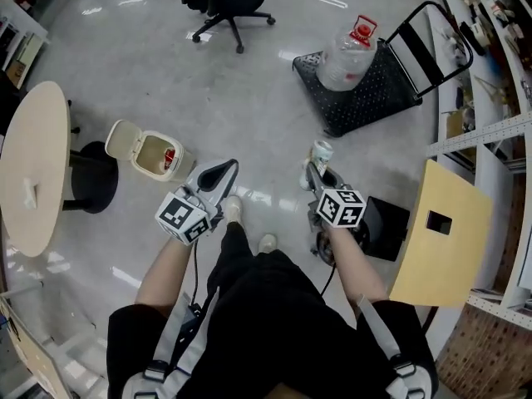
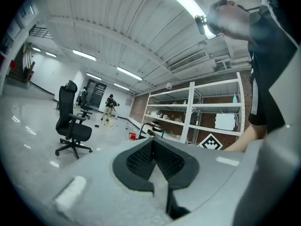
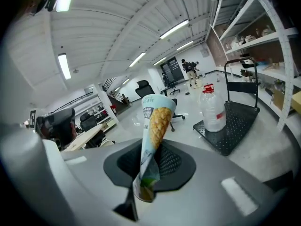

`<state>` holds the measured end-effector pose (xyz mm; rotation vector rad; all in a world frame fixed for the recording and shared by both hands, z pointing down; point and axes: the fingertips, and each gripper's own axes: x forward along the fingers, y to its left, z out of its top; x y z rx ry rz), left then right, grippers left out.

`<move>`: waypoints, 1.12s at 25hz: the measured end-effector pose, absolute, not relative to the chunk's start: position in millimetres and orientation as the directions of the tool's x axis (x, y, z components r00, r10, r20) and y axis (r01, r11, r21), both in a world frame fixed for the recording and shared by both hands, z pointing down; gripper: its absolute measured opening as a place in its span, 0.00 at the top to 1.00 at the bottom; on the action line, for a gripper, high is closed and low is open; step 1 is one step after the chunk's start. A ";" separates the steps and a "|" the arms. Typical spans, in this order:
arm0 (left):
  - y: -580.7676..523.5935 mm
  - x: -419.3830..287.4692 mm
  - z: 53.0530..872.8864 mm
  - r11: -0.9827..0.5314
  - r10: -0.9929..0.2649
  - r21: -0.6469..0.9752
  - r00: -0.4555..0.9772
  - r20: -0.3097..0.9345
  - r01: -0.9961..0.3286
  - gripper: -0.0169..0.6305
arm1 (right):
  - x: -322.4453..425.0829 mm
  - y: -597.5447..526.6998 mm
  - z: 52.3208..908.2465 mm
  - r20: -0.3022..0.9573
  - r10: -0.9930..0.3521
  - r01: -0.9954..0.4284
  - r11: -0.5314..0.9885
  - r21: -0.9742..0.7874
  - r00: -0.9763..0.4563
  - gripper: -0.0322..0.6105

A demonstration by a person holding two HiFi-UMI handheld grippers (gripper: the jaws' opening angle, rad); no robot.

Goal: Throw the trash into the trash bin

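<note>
Head view first: trash bin (image 1: 184,163) on the floor (image 1: 249,90) ahead and to the left, lid tipped back, mouth up, so ready for a drop from above; something red (image 1: 169,157) already inside. Left gripper (image 1: 226,166) near the bin on the person's side of it, right gripper (image 1: 314,171) well apart from it, across the person's feet. Cone wrapper (image 1: 321,153) poking out past the right gripper's tips, well clear of the floor and not yet over the bin. Round table (image 1: 33,165) just beyond the bin at the left edge, cart (image 1: 374,90) with a water bottle (image 1: 345,56) further out to the right; neither in the way.

Left gripper view next: left gripper (image 2: 153,142) with jaws pressed together, nothing between them, pointed out level toward an office chair (image 2: 70,124) and shelving (image 2: 197,112). Idle, by the look of it, and simply carried along. No bin in sight here.

Right gripper view last: right gripper (image 3: 153,154) pinching the cone wrapper (image 3: 155,126) low, near its narrow end, wide end free and leaning away. Thin, crushable paper, so probably a light pinch near one end, with the bulk left to fall cleanly on release. Water bottle (image 3: 212,109) and cart (image 3: 235,126) beyond; no bin here either, so likely a swing left over the open mouth to come.
</note>
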<state>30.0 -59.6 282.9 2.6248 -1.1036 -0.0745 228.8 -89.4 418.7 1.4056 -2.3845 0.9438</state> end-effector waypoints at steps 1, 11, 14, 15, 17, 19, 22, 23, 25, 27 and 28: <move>-49.9 30.7 271.6 -0.654 -0.721 0.275 0.691 0.054 -0.705 0.97 | 231.9 -82.6 407.4 0.470 -0.705 -0.838 0.354 -0.416 -0.531 0.87; 13.8 -10.3 211.9 -0.524 -0.844 0.189 0.536 0.013 -0.830 0.97 | 185.9 -58.9 326.0 0.305 -0.687 -0.734 0.501 -0.459 -0.660 0.87; 26.8 -38.6 201.0 -0.474 -0.877 0.161 0.480 -0.003 -0.866 0.97 | 155.5 -56.1 309.9 0.274 -0.657 -0.696 0.556 -0.453 -0.703 0.87; 32.3 -49.2 198.1 -0.456 -0.887 0.155 0.461 -0.006 -0.876 0.97 | 144.3 -54.0 305.2 0.266 -0.646 -0.684 0.572 -0.453 -0.716 0.87; 43.6 -72.8 193.0 -0.415 -0.908 0.153 0.418 -0.013 -0.897 0.97 | 120.4 -49.6 295.4 0.250 -0.621 -0.657 0.605 -0.450 -0.743 0.87; 54.3 -95.4 188.8 -0.375 -0.926 0.156 0.377 -0.020 -0.914 0.97 | 98.5 -45.1 285.4 0.235 -0.597 -0.631 0.636 -0.445 -0.767 0.87; 68.4 -123.8 185.9 -0.332 -0.943 0.160 0.332 -0.029 -0.930 0.97 | 73.5 -38.6 274.9 0.222 -0.576 -0.608 0.659 -0.442 -0.786 0.87; 73.3 -134.0 185.3 -0.314 -0.949 0.163 0.313 -0.033 -0.935 0.97 | 65.3 -36.6 273.0 0.219 -0.571 -0.602 0.662 -0.447 -0.791 0.87; 84.6 -155.5 180.9 -0.279 -0.960 0.162 0.274 -0.048 -0.947 0.97 | 45.2 -31.3 267.6 0.210 -0.554 -0.581 0.671 -0.460 -0.806 0.87; 95.5 -176.2 172.9 -0.252 -0.968 0.143 0.245 -0.061 -0.957 0.97 | 19.9 -24.5 260.3 0.201 -0.528 -0.556 0.693 -0.459 -0.825 0.87; 100.3 -186.6 168.5 -0.238 -0.971 0.131 0.231 -0.066 -0.962 0.97 | 5.4 -21.1 257.2 0.199 -0.514 -0.543 0.706 -0.454 -0.835 0.87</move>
